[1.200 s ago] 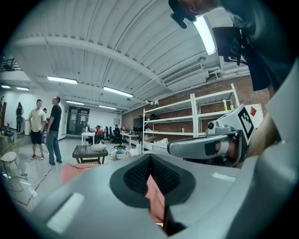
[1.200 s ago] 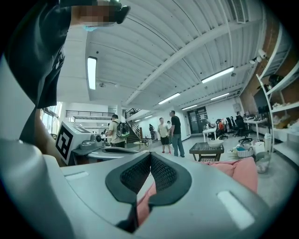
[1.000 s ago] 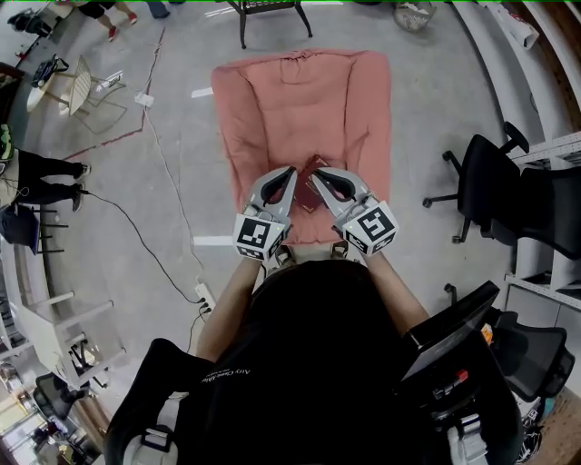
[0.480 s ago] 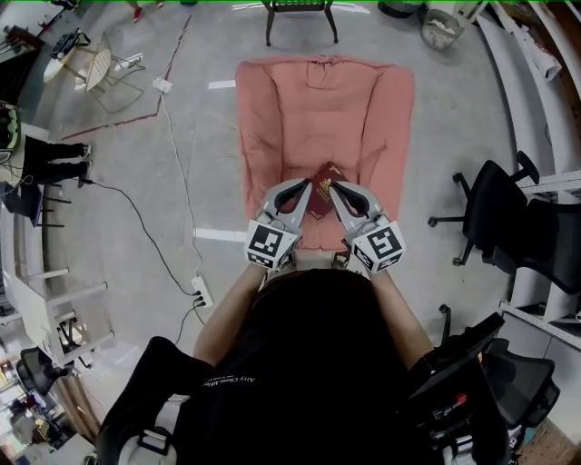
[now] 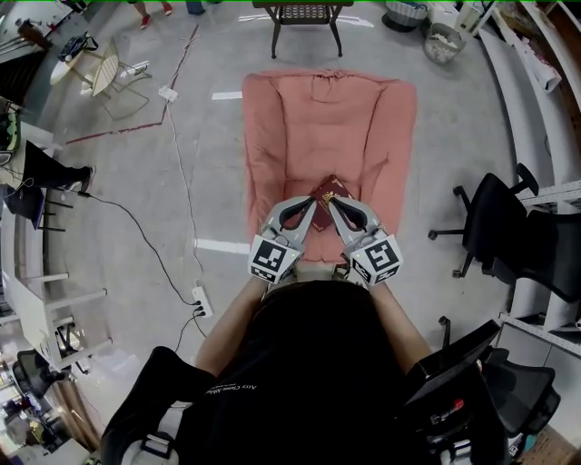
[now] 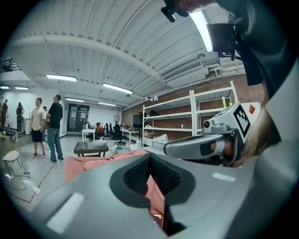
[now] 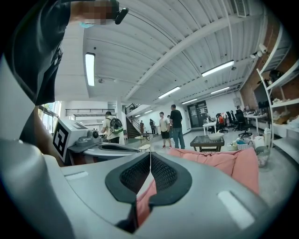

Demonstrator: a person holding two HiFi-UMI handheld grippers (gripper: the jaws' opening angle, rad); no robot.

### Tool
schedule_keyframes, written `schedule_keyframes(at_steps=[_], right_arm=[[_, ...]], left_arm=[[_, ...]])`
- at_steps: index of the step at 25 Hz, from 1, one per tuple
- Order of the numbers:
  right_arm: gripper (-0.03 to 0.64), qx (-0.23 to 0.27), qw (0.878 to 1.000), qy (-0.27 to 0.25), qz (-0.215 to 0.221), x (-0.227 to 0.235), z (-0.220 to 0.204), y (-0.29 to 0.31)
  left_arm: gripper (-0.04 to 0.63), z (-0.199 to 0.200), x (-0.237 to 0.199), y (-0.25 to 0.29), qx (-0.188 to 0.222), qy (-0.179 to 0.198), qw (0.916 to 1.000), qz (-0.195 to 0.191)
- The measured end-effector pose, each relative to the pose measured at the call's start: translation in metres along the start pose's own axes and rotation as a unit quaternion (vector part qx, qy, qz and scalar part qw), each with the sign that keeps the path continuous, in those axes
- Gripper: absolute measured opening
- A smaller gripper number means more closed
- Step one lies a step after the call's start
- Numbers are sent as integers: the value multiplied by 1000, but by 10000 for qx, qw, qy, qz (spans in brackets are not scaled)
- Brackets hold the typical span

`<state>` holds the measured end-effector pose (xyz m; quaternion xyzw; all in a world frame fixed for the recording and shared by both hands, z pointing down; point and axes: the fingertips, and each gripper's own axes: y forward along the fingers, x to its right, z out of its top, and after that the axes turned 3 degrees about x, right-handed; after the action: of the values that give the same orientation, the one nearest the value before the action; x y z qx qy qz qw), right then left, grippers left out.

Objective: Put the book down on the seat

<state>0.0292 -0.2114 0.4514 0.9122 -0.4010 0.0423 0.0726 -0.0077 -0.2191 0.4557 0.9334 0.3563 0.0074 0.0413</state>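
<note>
A dark red book (image 5: 330, 190) hangs over the front part of the salmon-pink armchair seat (image 5: 318, 127). My left gripper (image 5: 310, 205) grips its left side and my right gripper (image 5: 332, 205) its right side, tips close together. In the left gripper view the left gripper (image 6: 149, 158) has its pads pressed together, with a dark strip of the book (image 6: 157, 217) and its gold print showing below them. The right gripper (image 7: 150, 156) also stands shut, with the pink armchair (image 7: 224, 163) beyond it. Most of the book is hidden by the jaws.
A black metal-framed seat (image 5: 304, 14) stands behind the armchair. Black office chairs (image 5: 508, 227) are at the right. A cable (image 5: 172, 154) runs across the concrete floor to a power strip (image 5: 198, 300) at the left. People (image 7: 176, 126) stand farther off, and shelves (image 6: 187, 116) line the wall.
The two grippers have drawn closer together around the book. The armchair sits lower and further right in the head view. Both grips have held.
</note>
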Motion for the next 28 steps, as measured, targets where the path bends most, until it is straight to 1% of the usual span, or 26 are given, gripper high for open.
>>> schedule_keyframes(at_steps=[4, 10, 22, 28], right_arm=[[14, -21, 10000, -13, -22, 2, -1, -1], [12, -52, 9999, -65, -111, 2, -2, -3], [12, -160, 9998, -74, -112, -1, -5, 1], [12, -303, 9994, -67, -118, -1, -12, -1]], left_arm=[[-2, -6, -4, 2, -105, -59, 9998, 180], [-1, -10, -4, -1, -216, -55, 9996, 152], [-2, -10, -5, -3, -206, -75, 9997, 127], [0, -12, -3, -5, -224, -96, 9996, 142]])
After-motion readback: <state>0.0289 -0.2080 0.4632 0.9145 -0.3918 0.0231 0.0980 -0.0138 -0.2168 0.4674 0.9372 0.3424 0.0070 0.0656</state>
